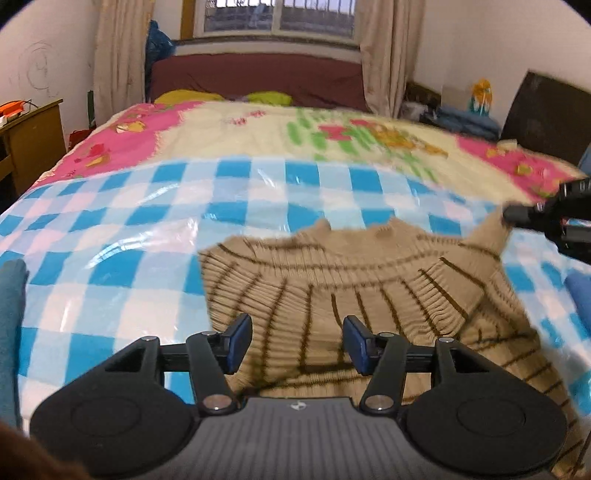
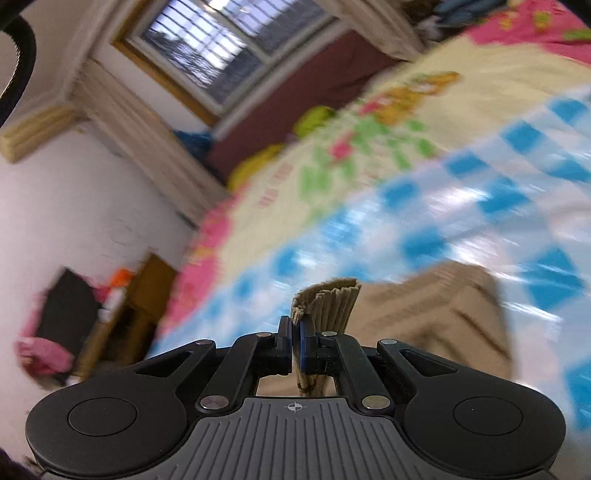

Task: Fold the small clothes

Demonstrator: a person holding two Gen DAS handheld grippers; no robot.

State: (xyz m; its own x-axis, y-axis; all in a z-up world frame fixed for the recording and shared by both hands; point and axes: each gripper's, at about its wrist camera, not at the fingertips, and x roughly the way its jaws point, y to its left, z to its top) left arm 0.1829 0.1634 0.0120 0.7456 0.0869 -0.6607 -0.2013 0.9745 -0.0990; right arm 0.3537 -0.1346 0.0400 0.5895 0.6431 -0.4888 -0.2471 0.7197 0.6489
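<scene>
- A beige sweater (image 1: 369,280) with thin brown stripes lies on a blue-and-white checked sheet (image 1: 110,221) spread over the bed (image 1: 240,125).
- The sheet looks glossy, like plastic, and covers the near part of the bed; a quilt (image 1: 258,129) in cream and pink with cartoon prints shows beyond it.
- The left gripper (image 1: 297,341) hangs over the near edge of the sweater, its blue-padded fingers (image 1: 240,341) apart, nothing pinched between them; the knit shows in the gap below.
- The right gripper (image 2: 295,345) has its fingers together, clamped on a ribbed edge of the sweater (image 2: 327,304), which fans out above the tips.
- In the left wrist view the right gripper (image 1: 508,214) comes in from the right edge and lifts a corner of the sweater into a peak off the sheet.
- The rest of the sweater stays flat, its ribbed band curving across the middle.
- The right wrist view is tilted and streaked with blur.
- Behind the bed stand a dark red headboard (image 1: 258,79), a barred window (image 1: 277,16) and pale curtains (image 1: 118,55).
- A wooden cabinet (image 1: 33,136) sits by the left wall.
</scene>
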